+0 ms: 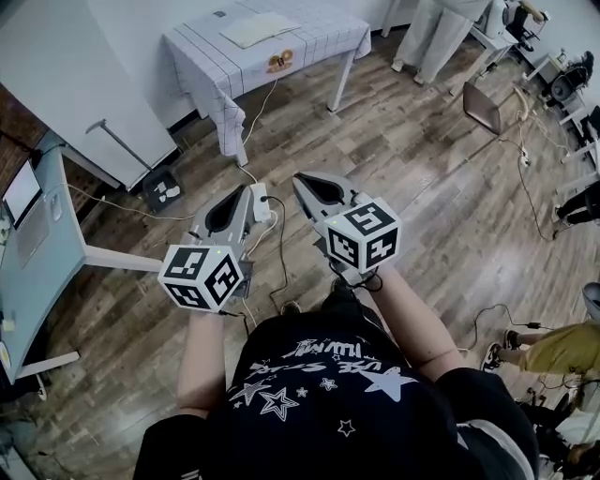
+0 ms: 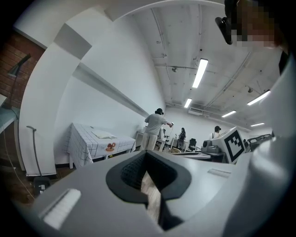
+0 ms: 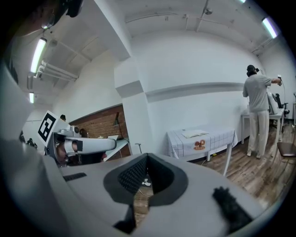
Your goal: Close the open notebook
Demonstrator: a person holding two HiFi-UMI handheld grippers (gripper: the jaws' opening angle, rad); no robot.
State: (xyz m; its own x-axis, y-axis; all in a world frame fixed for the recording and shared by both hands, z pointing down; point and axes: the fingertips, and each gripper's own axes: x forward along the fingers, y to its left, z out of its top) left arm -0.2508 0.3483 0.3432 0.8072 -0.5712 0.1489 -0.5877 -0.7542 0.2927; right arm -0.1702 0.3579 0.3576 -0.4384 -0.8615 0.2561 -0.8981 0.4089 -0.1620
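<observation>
The open notebook lies flat with pale pages on a table with a white checked cloth across the room. It also shows in the left gripper view as the notebook and in the right gripper view as the notebook. I hold both grippers side by side in front of my chest, well short of that table. My left gripper is shut with nothing in it, its tips meeting at the left gripper. My right gripper is likewise shut and empty, seen close as the right gripper.
Wooden floor stretches between me and the table, with a white power strip and cables on it. A grey desk with a laptop stands at the left. A person stands at the far right beside a chair.
</observation>
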